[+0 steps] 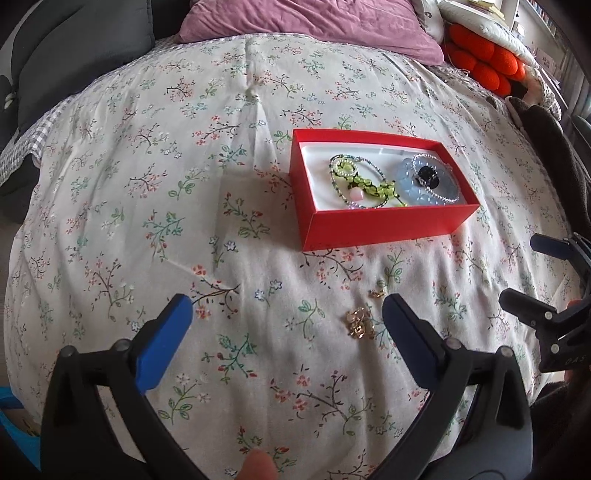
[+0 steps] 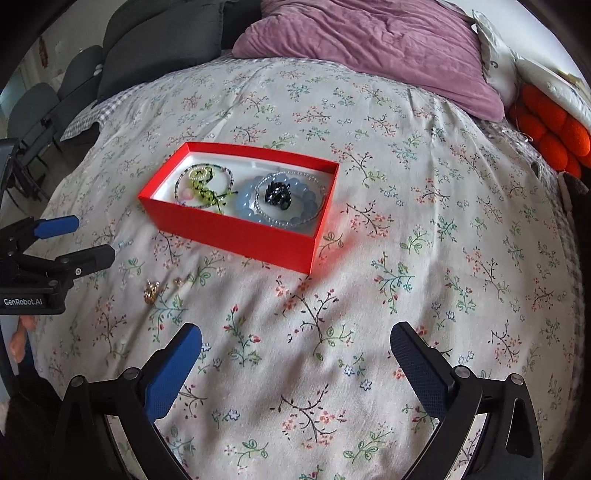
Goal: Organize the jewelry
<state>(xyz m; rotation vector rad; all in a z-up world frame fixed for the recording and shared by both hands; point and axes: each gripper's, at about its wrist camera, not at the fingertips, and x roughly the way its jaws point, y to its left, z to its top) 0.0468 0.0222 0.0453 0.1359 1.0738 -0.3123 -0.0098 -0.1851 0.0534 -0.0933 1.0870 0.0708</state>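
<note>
A red box (image 1: pixel 388 225) (image 2: pixel 236 236) with a white lining sits on the floral bedspread. It holds a green bead bracelet (image 1: pixel 364 182) (image 2: pixel 203 188), a pale blue bead bracelet (image 1: pixel 413 184) (image 2: pixel 306 214), a clear bead bracelet and a black piece (image 1: pixel 428 175) (image 2: pixel 277 195). Two small gold pieces lie on the spread in front of the box: a larger one (image 1: pixel 358 322) (image 2: pixel 151 291) and a smaller one (image 1: pixel 376 293) (image 2: pixel 178 281). My left gripper (image 1: pixel 288 306) (image 2: pixel 96 239) is open, with the gold pieces just inside its right finger. My right gripper (image 2: pixel 297 334) (image 1: pixel 517 269) is open and empty.
A purple pillow (image 1: pixel 314 22) (image 2: pixel 373 48) lies at the head of the bed. Orange knitted balls (image 1: pixel 484 59) (image 2: pixel 550 129) sit at the right. Dark grey cushions (image 1: pixel 74 48) (image 2: pixel 162 40) are at the left. The floral bedspread (image 1: pixel 184 184) (image 2: pixel 443 240) covers the bed.
</note>
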